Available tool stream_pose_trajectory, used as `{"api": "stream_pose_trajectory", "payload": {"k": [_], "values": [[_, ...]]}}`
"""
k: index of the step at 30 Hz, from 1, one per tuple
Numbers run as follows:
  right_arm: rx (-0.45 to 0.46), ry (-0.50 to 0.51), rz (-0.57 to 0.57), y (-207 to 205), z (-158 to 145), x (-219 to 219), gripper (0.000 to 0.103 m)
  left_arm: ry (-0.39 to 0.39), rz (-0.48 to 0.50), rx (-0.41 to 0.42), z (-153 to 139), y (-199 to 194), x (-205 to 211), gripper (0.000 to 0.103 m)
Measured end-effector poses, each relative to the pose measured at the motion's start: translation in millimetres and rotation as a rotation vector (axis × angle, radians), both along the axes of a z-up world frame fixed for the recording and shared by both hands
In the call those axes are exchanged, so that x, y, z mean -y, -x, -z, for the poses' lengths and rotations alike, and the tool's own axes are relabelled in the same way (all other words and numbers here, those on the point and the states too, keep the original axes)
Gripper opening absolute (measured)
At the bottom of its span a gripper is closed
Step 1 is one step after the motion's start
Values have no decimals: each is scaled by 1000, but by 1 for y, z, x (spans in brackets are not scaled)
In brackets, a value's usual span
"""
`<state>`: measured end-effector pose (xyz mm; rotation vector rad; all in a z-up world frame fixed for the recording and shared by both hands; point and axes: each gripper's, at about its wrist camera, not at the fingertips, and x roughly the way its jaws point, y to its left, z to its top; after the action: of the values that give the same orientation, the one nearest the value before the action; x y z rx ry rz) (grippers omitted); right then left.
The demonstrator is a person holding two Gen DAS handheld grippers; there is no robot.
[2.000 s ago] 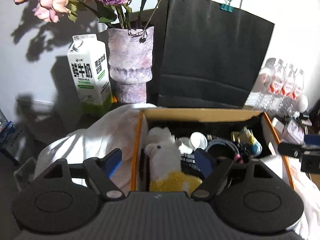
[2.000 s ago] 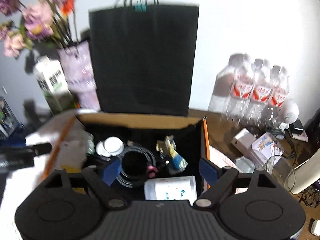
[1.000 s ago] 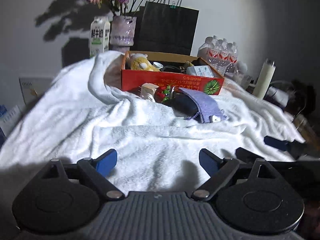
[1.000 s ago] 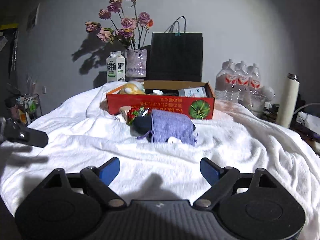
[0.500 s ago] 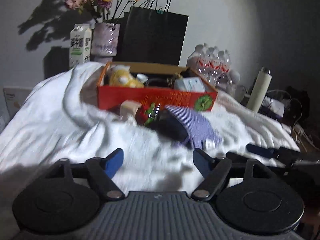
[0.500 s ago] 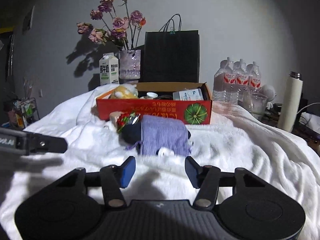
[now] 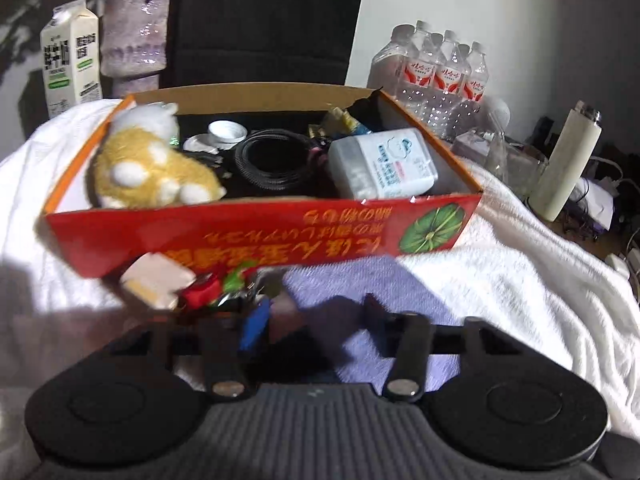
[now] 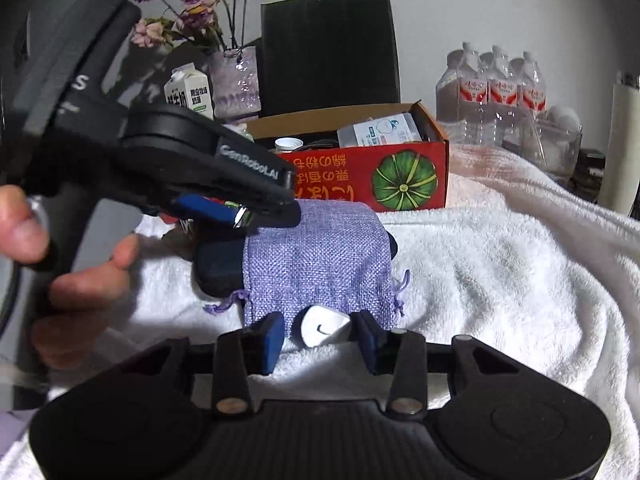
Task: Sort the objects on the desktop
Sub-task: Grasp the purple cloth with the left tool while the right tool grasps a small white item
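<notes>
White earbud case (image 8: 322, 326), lying on the towel (image 8: 500, 264) squarely between the right gripper (image 8: 320, 338) pads, long axis across the gap; jaws, just closing, stand part-spread, and contact is not discernible. Just beyond the case lies the lilac drawstring pouch (image 8: 316, 264), with a dark case (image 8: 218, 270) at its left end. The left gripper (image 7: 310, 316), also just closing, reaches over that end; nothing is seen pinched. Farther ahead: the red box (image 8: 360, 176). The right hand is nearer.

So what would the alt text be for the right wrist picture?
The right gripper straddles a small white object on a white towel, before a lilac drawstring pouch. Left, a hand holds another gripper; behind stands a red cardboard box.
</notes>
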<state>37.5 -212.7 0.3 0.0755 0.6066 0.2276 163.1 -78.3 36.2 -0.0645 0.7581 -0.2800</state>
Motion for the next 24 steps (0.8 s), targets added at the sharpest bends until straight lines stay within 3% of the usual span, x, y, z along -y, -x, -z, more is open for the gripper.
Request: {"api": "stream_pose_trajectory", "payload": {"k": [1,3,6,9,13,15,21,24], "values": [[-2,-14,8,0,0,2,28,13,15,-11,-1,-1,2,15],[-7,-44,23,-1,1,7,26,-10,14,25,-7,7,6,6],[-4,-99,24,0,2,16,26,39,30,68,-19,26,3,5],[12,-88,25,3,0,14,26,69,23,141,-37,50,-3,5],[53,-103,56,8,-3,19,26,49,-65,246,-64,87,-17,4],[81,-128,82,12,-5,24,26,86,-94,277,-79,107,-29,4],[180,-121,122,24,-11,26,26,177,-107,253,-98,153,-70,4],[213,-99,118,43,-23,17,26,179,-126,253,-98,177,-85,4]]}}
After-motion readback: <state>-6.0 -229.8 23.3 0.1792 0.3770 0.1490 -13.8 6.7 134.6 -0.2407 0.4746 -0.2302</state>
